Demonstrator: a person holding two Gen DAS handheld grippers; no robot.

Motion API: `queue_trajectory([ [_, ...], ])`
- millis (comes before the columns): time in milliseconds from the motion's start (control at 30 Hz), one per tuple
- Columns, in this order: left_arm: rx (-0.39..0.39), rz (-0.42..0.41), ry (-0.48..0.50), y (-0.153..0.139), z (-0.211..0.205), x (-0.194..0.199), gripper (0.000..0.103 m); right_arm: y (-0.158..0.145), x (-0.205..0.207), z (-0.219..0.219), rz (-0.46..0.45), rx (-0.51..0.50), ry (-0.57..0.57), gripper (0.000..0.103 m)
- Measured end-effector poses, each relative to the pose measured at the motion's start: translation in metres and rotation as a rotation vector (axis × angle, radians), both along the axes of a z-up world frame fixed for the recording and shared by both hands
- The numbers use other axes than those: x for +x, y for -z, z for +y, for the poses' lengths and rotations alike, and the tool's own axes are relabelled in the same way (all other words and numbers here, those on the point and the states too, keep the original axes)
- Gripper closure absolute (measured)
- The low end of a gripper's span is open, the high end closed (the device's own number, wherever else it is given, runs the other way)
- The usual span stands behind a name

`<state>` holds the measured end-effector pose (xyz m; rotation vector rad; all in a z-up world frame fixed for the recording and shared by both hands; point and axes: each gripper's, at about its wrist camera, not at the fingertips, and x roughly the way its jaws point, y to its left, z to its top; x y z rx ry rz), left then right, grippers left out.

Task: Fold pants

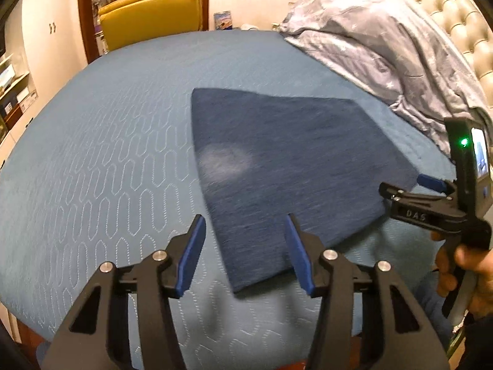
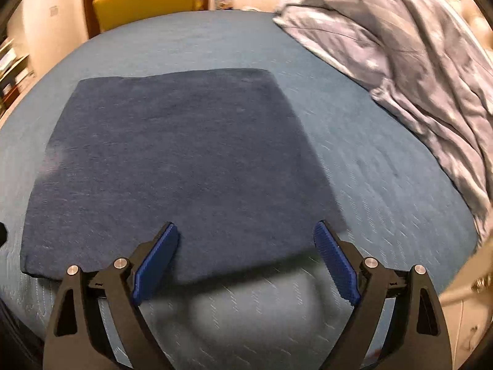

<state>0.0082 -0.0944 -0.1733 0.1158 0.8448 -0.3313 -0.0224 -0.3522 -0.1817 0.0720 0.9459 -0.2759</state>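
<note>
My left gripper (image 1: 245, 254) stands partly open, its jaws apart with nothing between them; the near left corner of the pants (image 1: 286, 166) lies just below and ahead of the gap, and no pad presses on cloth. My right gripper (image 2: 246, 260) stands wide, also empty, hovering over the near edge of the pants (image 2: 172, 160), which pass beneath and ahead of both blue pads (image 2: 155, 265). The pants lie flat on the bed (image 1: 101, 160) as a compact dark-blue slab, so I judge the fold to be well advanced, with either a last fold or a final smoothing left. From the left wrist view my right gripper (image 1: 400, 186) appears at the right-hand edge of the garment, held by a hand (image 1: 465, 274). Hazards from this position are as follows. If either gripper descends with jaws this far apart, the lower pad may catch the quilted bed cover together with the pants, and lifting then drags the cover and skews the stack. If a pad takes only the top layer, the layers below stay behind and the fold opens. If the two grippers rise unevenly, the edge twists and the slab loses its square outline. The rumpled duvet (image 2: 416, 71) lies beyond and to the right of my right gripper, well apart from the pants; a wide swing that way could snag it. Both views are motion-blurred, so exact contact at the cloth edge cannot be confirmed.
</note>
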Motion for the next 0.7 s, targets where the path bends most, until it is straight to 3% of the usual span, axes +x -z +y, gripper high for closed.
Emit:
queue_trajectory([
  [167,-0.031,-0.011,0.036,-0.017,-0.014,-0.016,0.018,-0.018,-0.031,-0.01,-0.008,0.013,0.045,0.017],
  [233,-0.046,-0.008,0.063,-0.023,-0.018,-0.022,0.016,-0.03,-0.045,-0.008,-0.023,0.025,0.053,0.017],
  [333,-0.056,-0.024,0.067,-0.035,-0.022,-0.03,0.002,-0.052,-0.065,0.001,-0.052,0.028,0.052,0.017],
  [533,-0.142,-0.029,0.073,-0.062,-0.022,-0.043,0.002,-0.093,-0.094,0.009,-0.109,0.018,0.051,0.017],
  [700,-0.167,-0.014,0.058,-0.073,-0.023,-0.044,0.002,-0.109,-0.1,0.013,-0.145,0.016,0.043,0.017],
])
